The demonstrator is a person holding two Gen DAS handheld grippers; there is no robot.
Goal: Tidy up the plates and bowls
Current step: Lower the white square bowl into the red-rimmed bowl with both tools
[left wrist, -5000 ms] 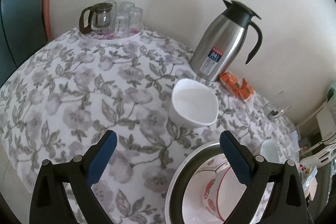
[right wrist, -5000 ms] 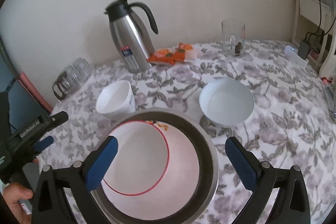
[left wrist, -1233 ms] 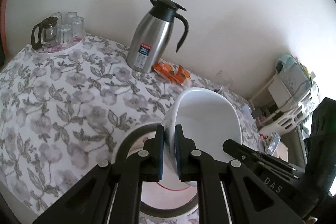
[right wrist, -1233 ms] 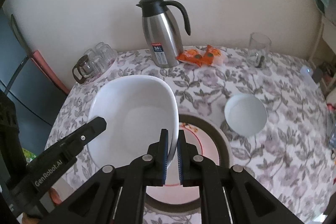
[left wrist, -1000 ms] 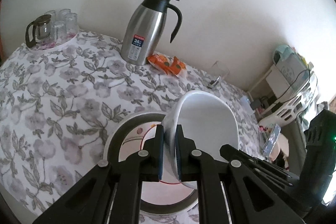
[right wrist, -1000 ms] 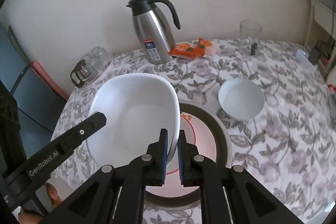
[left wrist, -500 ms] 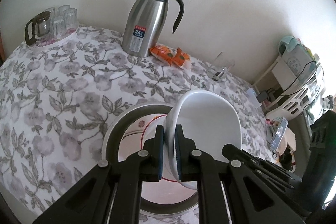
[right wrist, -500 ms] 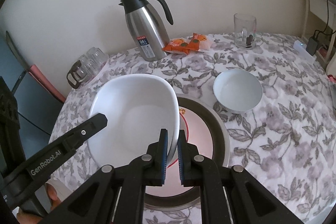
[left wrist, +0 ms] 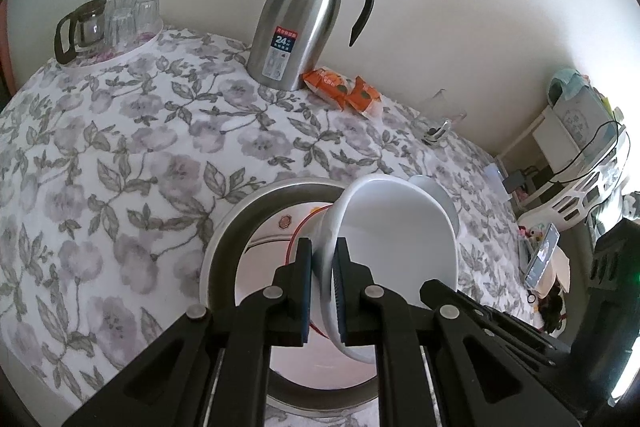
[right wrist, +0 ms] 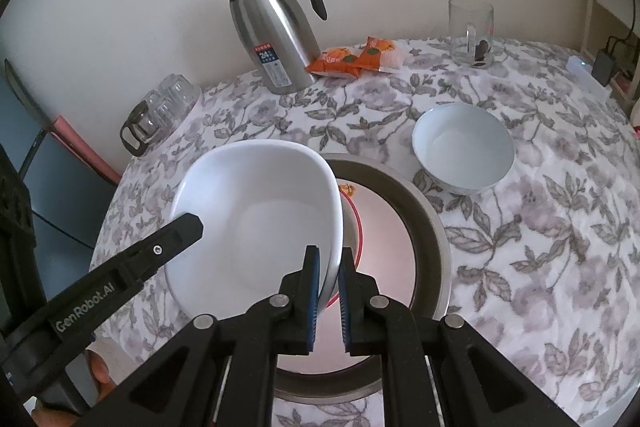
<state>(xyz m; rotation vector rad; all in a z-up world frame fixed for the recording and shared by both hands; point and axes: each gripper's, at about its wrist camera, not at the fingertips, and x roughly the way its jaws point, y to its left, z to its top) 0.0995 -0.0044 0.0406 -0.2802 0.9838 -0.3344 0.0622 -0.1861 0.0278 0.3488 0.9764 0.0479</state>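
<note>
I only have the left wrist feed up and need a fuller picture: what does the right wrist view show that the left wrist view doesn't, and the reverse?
Right wrist only: the small round bowl's whole inside.

Left wrist only: white shelving beyond the table.

Both: each tool, left and right, clamped on the big white bowl's rim above the steel basin; the thermos; the orange packets.

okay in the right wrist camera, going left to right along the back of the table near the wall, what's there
Cluster of upturned glasses with a small glass pot → steel thermos jug → orange snack packets → clear glass mug.
</note>
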